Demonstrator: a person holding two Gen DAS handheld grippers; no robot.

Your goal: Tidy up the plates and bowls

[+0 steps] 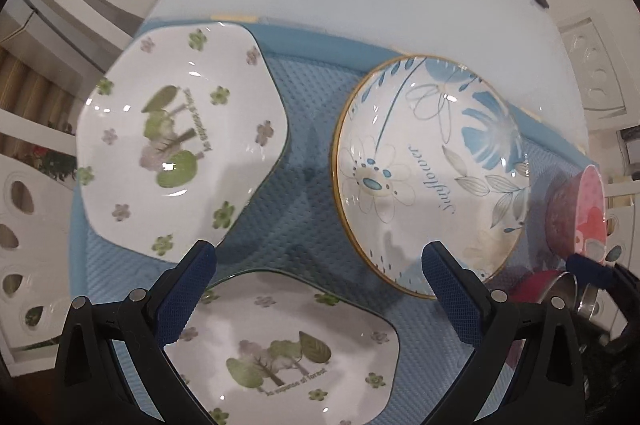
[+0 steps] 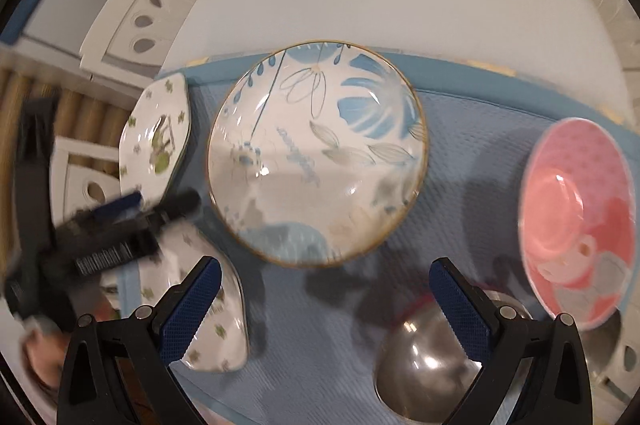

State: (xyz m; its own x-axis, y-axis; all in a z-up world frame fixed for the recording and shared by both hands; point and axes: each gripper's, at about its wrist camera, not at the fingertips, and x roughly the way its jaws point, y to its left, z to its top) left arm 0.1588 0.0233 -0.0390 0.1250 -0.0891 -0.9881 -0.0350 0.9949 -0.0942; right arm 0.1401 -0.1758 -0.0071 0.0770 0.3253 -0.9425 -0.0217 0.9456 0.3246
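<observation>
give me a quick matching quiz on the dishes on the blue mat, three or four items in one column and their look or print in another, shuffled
Column one:
1. round gold-rimmed bowl
2. pink bowl
3. metal bowl
4. wavy-edged plate

Column two:
a. shiny and plain, no print
b. green trees and small flowers
c. blue leaves and the word Sunflower
d. dotted inside wall with a cartoon figure

Pairs: 1-c, 2-d, 3-a, 4-b
</observation>
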